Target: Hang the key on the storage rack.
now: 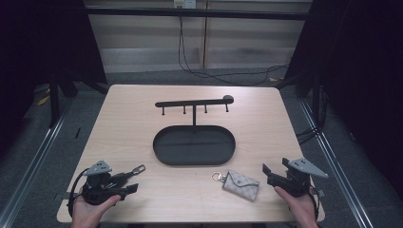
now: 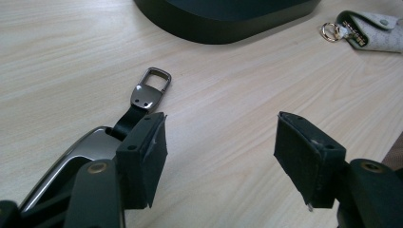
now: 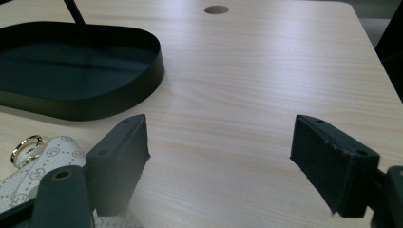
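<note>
A car key fob (image 2: pixel 95 145) with a short black strap and a metal clip (image 2: pixel 151 92) lies on the wooden table, just outside one jaw of my left gripper (image 2: pixel 221 128). That gripper (image 1: pixel 129 183) is open at the table's front left with nothing between its jaws. A patterned key pouch (image 1: pixel 241 184) with a gold ring (image 1: pixel 217 176) lies at the front centre-right. My right gripper (image 1: pixel 267 175) stands open just to the right of the pouch (image 3: pixel 43 166), its jaws (image 3: pixel 218 133) over bare tabletop.
A black oval tray (image 1: pixel 164 154) sits mid-table, and a post rises from it to a bar with several hooks (image 1: pixel 194 102). The tray's rim (image 3: pixel 95 102) lies ahead of the right gripper. Cables run over the floor beyond the table's far edge.
</note>
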The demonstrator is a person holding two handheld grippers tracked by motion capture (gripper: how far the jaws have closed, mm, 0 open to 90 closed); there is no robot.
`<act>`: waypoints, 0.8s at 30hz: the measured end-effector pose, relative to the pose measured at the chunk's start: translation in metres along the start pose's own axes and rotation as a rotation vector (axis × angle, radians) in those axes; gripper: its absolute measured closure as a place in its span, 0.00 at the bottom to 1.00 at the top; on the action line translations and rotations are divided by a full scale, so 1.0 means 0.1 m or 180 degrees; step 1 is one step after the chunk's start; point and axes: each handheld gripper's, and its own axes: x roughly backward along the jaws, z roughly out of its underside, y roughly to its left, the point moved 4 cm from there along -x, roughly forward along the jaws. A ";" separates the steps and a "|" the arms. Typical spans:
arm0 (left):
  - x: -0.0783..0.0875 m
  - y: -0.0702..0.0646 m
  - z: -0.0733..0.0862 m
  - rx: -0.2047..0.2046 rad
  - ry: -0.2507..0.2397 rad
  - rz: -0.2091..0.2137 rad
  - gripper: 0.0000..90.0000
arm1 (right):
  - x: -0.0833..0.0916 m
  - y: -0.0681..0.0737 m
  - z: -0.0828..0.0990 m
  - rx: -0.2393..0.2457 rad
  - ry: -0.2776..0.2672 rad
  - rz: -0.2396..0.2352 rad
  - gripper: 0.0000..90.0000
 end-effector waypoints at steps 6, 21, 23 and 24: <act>-0.01 -0.01 -0.02 -0.0044 0.0016 -0.0045 0.41 | 0.04 0.02 0.00 -0.0040 -0.0006 -0.0088 0.22; 0.03 -0.04 -0.07 -0.0134 0.0008 -0.0116 0.43 | 0.21 0.06 -0.01 -0.0170 0.0090 -0.0322 0.28; 0.06 -0.04 -0.08 -0.0158 -0.0007 -0.0107 0.44 | 0.26 0.10 -0.01 -0.0169 0.0023 -0.0421 0.26; 0.07 -0.03 -0.10 -0.0123 -0.0020 -0.0093 0.44 | 0.26 0.10 -0.01 -0.0169 0.0023 -0.0421 0.26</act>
